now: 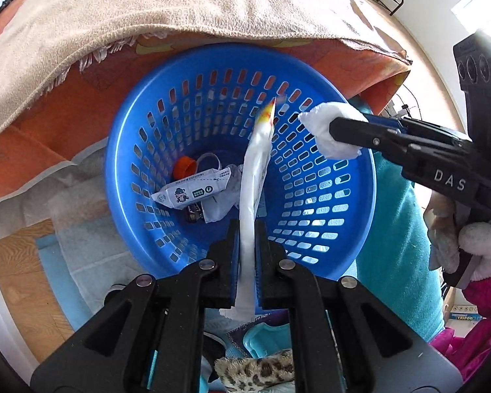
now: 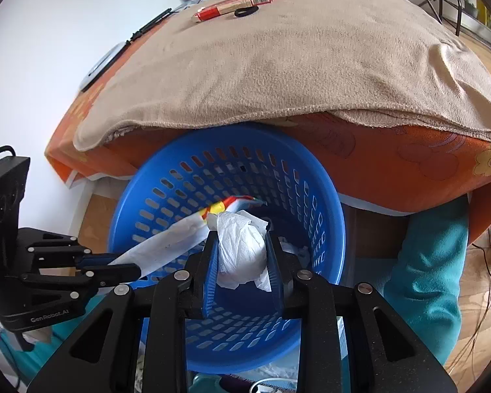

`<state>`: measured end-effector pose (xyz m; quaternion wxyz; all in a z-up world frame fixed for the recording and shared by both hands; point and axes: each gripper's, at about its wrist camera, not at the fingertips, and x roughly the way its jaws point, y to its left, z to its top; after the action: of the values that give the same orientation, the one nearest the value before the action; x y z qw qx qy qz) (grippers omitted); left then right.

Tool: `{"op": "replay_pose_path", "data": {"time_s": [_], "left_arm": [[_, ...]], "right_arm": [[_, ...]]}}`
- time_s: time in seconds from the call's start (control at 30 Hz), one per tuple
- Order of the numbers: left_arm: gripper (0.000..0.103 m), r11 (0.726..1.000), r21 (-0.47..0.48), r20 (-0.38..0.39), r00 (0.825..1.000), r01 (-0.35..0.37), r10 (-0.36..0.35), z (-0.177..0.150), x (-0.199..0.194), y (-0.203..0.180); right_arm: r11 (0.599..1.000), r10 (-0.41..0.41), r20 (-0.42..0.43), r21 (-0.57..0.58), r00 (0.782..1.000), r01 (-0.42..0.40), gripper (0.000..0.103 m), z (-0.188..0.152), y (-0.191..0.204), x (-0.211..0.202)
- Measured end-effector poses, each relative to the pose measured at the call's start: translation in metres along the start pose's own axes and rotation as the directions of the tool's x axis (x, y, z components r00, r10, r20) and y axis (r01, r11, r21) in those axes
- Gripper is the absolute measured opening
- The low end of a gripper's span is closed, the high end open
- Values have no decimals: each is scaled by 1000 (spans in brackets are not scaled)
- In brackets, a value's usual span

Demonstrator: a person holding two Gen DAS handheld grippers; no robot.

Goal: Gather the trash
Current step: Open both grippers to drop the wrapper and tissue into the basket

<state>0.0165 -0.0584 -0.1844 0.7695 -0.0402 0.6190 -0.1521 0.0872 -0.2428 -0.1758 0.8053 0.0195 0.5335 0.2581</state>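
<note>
A blue perforated basket (image 1: 127,177) (image 2: 330,229) sits on the floor under the edge of a table. My left gripper (image 1: 247,229) is shut on a long white wrapper (image 1: 255,180) with a yellow and red tip, held over the basket's mouth. The same wrapper (image 2: 167,245) shows in the right wrist view, coming from the left gripper (image 2: 127,267). My right gripper (image 2: 242,239) is shut on a crumpled white tissue (image 2: 242,245) above the basket; the tissue (image 1: 330,131) also shows at the basket's right rim. Several scraps lie in the bottom: a printed white packet (image 1: 193,191) and an orange cap (image 1: 184,165).
A beige blanket (image 2: 278,65) over an orange cloth (image 2: 392,163) covers the table above the basket. On the table lie a red packet (image 2: 232,5) and a black ring (image 2: 245,11). A teal sleeve (image 2: 432,262) hangs at the right. A gloved hand (image 1: 481,245) holds the right gripper.
</note>
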Motion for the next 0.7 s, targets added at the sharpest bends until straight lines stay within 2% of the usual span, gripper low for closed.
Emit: {"op": "replay_pose_path", "data": {"time_s": [0.17,0.27,0.33,0.4,0.43,0.5,0.6,0.7], "left_arm": [[5,999,0,3,999,-35,35,2,1,0],[13,999,-14,7,999,-47,47,3,2,2],[34,998,-26,13,999,-51,51,3,1,5],[48,998,-34,27,998,-57,58,3,-1,7],[51,997,-37,34,997,-62,63,4,-1,7],[51,997,-42,41,997,-68,70,5,-3,8],[52,996,-55,46,996,-74,76,7,-5,11],[58,994,-67,56,995,-81,84,9,-7,13]], "right_arm": [[1000,-5,-24,5,1000,5,29,-3,2,9],[1000,-10,-40,4,999,10,37,-5,3,12],[1000,-13,-49,1,999,13,41,-6,3,14],[1000,-15,-58,-2,998,15,45,-7,3,16],[1000,-21,-62,-3,998,21,49,-8,4,16],[999,-34,-64,-5,997,34,56,-8,4,17],[999,-44,-67,-5,997,44,57,-8,4,16],[998,-60,-63,-10,996,60,57,-7,5,14]]}}
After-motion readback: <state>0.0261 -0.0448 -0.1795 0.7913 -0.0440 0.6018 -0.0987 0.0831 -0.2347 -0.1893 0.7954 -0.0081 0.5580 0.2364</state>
